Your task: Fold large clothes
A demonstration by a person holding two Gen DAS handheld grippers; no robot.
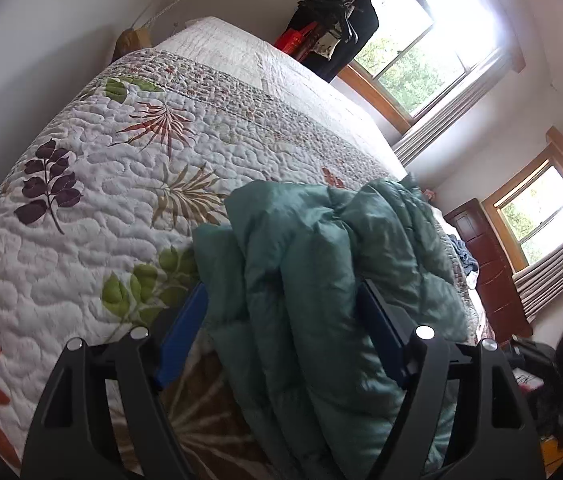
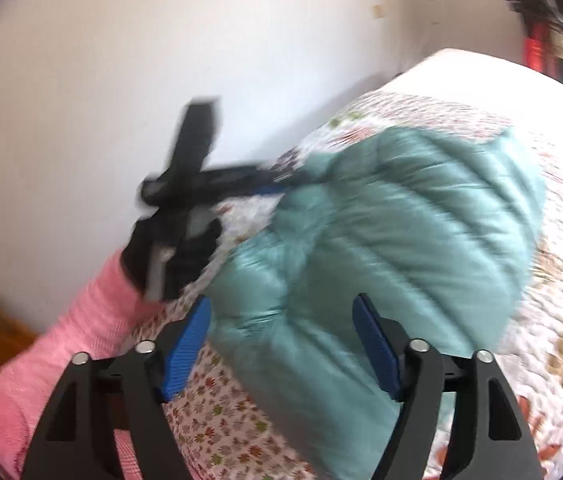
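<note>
A puffy teal jacket (image 1: 321,260) lies bunched on a leaf-print quilted bed (image 1: 101,180). My left gripper (image 1: 281,288) is open, its blue fingers (image 1: 189,328) wide apart with the jacket's bulk filling the gap. In the right wrist view, which is motion-blurred, the same jacket (image 2: 401,220) lies on the bed (image 2: 541,320). My right gripper (image 2: 281,300) is open around its near end. The left gripper (image 2: 281,180) meets the jacket's far left edge, held by a black-gloved hand (image 2: 169,256) with a pink sleeve (image 2: 61,340).
Two bright windows (image 1: 413,52) (image 1: 545,208) with grey curtains sit beyond the bed. Dark clothes (image 1: 337,28) hang near the upper window. A brown dresser (image 1: 489,272) and floor clutter (image 1: 553,380) stand to the right. A white wall (image 2: 81,80) borders the bed's left side.
</note>
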